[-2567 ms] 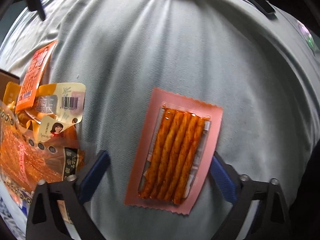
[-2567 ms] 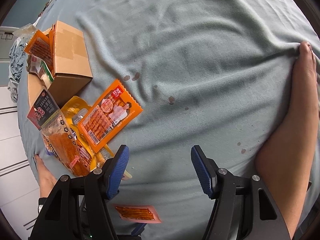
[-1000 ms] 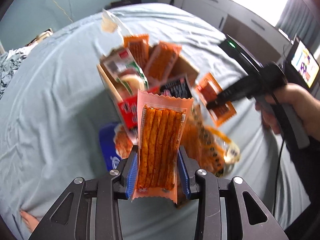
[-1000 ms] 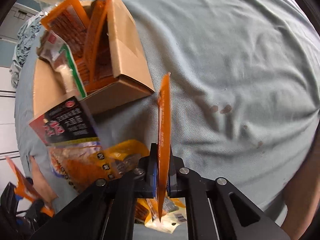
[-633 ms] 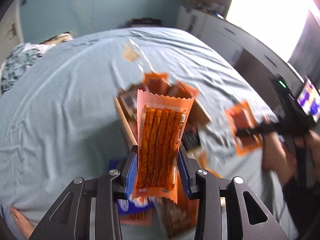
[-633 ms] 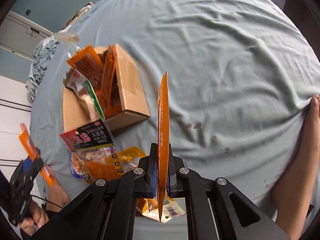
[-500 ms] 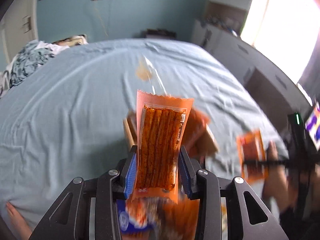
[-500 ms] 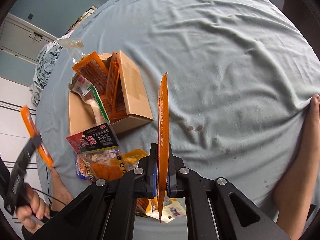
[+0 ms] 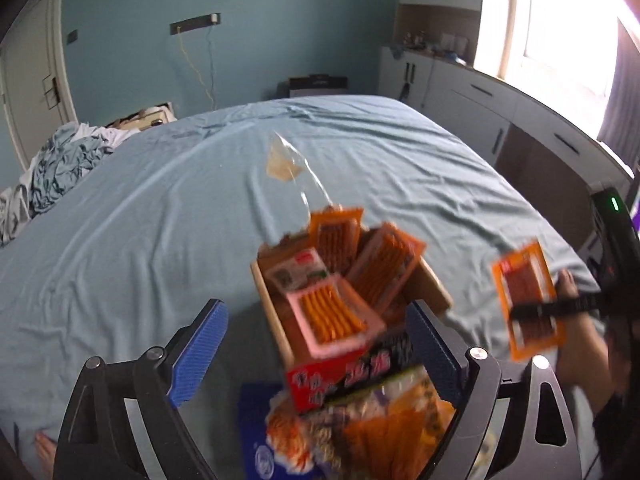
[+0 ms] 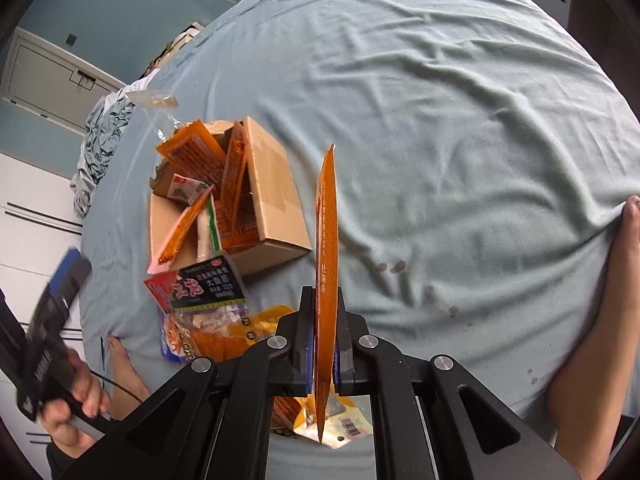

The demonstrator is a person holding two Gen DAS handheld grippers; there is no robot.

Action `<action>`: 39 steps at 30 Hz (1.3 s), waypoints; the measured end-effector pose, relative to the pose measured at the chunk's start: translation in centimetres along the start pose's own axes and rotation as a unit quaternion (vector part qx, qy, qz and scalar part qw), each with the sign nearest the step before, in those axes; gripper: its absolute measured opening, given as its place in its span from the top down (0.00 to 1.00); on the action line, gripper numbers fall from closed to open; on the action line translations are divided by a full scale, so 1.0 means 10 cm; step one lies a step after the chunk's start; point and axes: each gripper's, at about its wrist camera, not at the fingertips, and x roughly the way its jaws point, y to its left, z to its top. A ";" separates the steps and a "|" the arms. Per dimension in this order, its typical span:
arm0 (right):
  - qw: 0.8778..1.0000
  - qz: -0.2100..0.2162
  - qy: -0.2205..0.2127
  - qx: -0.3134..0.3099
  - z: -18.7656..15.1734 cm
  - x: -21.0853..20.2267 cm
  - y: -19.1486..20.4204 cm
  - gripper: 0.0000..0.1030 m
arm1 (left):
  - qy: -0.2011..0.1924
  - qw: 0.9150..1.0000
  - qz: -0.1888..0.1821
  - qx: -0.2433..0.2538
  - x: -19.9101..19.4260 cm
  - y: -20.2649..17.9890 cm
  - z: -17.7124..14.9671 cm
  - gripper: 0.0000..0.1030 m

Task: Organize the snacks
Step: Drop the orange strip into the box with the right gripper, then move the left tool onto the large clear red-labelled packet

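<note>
Left gripper (image 9: 316, 350) spread, empty — right gripper (image 10: 323, 350) pinches orange packet (image 10: 326, 248); Chinese print too small

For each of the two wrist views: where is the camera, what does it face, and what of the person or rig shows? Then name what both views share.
Left wrist: behind the open left gripper, facing the cardboard box and bedroom wall; right gripper shows.
Right wrist: above the bed, behind the right gripper shut on an orange packet; forearm shows.
Shared: box, orange packet.
</note>
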 end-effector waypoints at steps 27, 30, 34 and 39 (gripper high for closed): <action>0.997 -0.016 -0.068 0.021 -0.07 0.08 0.52 0.26 | 0.104 0.989 -0.096 0.037 -0.29 0.27 -0.70 0.02; 0.998 -0.059 -0.015 0.017 -0.22 0.21 0.40 0.26 | 0.115 0.988 -0.089 0.044 -0.27 0.26 -0.77 0.02; 0.993 -0.091 0.026 -0.067 -0.44 0.15 0.60 0.26 | 0.134 0.985 -0.084 0.065 -0.25 0.21 -0.89 0.02; 0.992 -0.076 0.041 -0.088 -0.80 -0.15 0.60 0.26 | 0.145 0.980 -0.065 0.116 -0.29 0.07 -1.01 0.02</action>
